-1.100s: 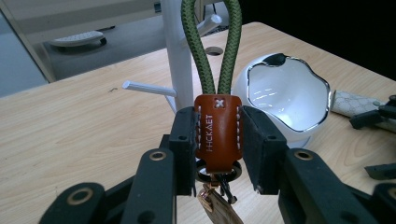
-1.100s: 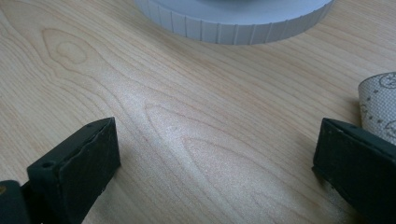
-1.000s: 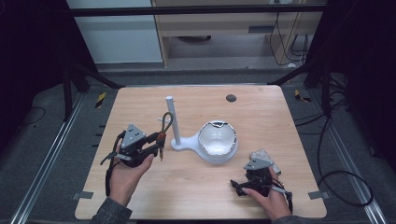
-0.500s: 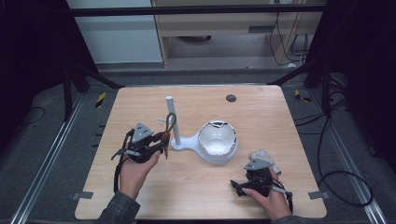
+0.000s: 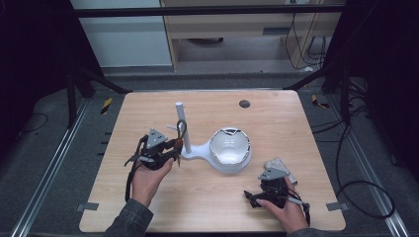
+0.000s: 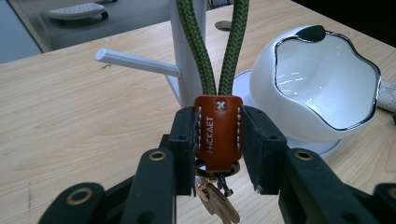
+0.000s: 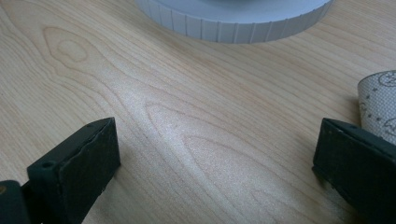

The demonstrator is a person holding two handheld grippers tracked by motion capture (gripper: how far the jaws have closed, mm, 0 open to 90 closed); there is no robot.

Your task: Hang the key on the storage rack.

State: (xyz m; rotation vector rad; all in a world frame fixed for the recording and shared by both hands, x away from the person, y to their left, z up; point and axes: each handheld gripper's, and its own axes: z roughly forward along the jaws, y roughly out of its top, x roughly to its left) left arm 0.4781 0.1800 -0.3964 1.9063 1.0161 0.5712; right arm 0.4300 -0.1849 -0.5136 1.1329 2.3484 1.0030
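My left gripper (image 5: 174, 148) is shut on a brown leather key fob (image 6: 218, 130). Its green rope loop (image 5: 182, 129) rises in front of the white stand's post (image 6: 179, 56), beside the side peg (image 6: 137, 63). The loop's top is cut off in the left gripper view. Keys (image 6: 215, 200) hang below the fob. The stand's white bowl (image 5: 230, 148) with a chrome rim sits just right of the post. My right gripper (image 5: 257, 195) rests on the table near the front right, open, with bare wood between its jaws (image 7: 215, 172).
A grey patterned pouch (image 5: 279, 165) lies beside the right gripper, its edge touching the right jaw's side (image 7: 380, 107). The stand's ribbed base (image 7: 233, 18) is just ahead of that gripper. A dark round hole (image 5: 244, 103) marks the wooden table (image 5: 148, 197) at the far edge.
The left gripper has carried the fob right and slightly down, bringing the loop up against the stand's post. The right gripper has stayed put.
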